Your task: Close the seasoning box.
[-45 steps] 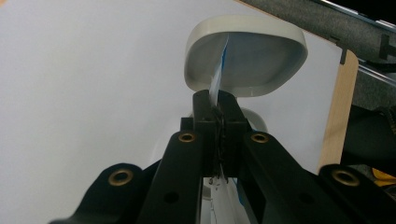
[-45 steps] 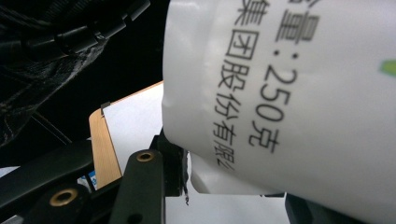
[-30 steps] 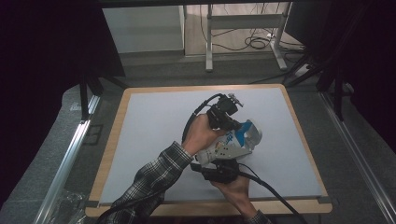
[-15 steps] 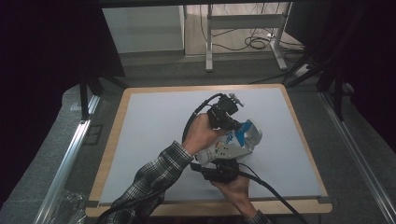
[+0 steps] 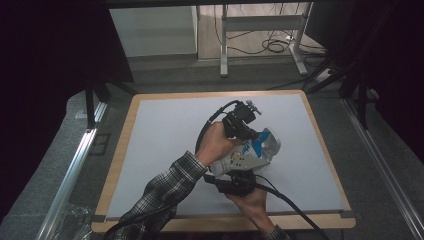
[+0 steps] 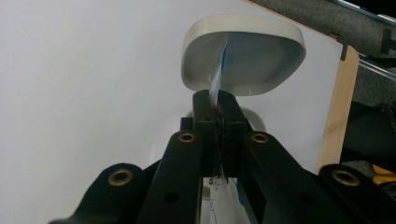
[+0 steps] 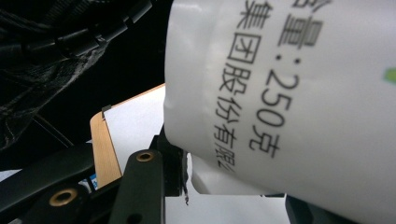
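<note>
One white pouch (image 5: 239, 159), held over the table (image 5: 160, 130): left gripper (image 6: 218, 109) pinches its top edge; right gripper (image 5: 235, 183) clamps its bottom; bowl (image 6: 243, 56) beyond.

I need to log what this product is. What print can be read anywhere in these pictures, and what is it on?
"量:250克" on the white bag, in the right gripper view; the first character is cut off at the top edge.
"集团股份有限" on the same bag, the line beside it; it is cut off at both ends.
The blue print on the bag in the high view is too small to read.
</note>
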The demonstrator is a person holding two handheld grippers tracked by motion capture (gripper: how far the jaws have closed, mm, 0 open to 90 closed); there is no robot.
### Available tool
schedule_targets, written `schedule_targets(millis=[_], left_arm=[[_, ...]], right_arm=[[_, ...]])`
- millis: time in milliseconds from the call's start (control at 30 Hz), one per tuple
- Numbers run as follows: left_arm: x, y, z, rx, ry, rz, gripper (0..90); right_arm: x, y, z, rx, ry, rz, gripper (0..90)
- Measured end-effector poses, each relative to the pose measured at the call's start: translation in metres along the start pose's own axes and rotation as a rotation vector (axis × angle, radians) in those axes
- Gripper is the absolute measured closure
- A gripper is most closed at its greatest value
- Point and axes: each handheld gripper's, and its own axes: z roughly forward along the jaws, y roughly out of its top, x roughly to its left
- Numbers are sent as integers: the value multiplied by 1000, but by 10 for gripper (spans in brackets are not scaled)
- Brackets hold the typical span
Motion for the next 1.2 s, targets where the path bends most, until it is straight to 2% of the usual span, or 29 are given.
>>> schedule_targets(millis=[633,1200], left_arm=[[-1,3,1,15,3,12,886],[-2,3,1,15,2,6,886]], right_arm=[[-1,1,0,-7,1,5,609],[-1,1,0,-11,1,7,609]])
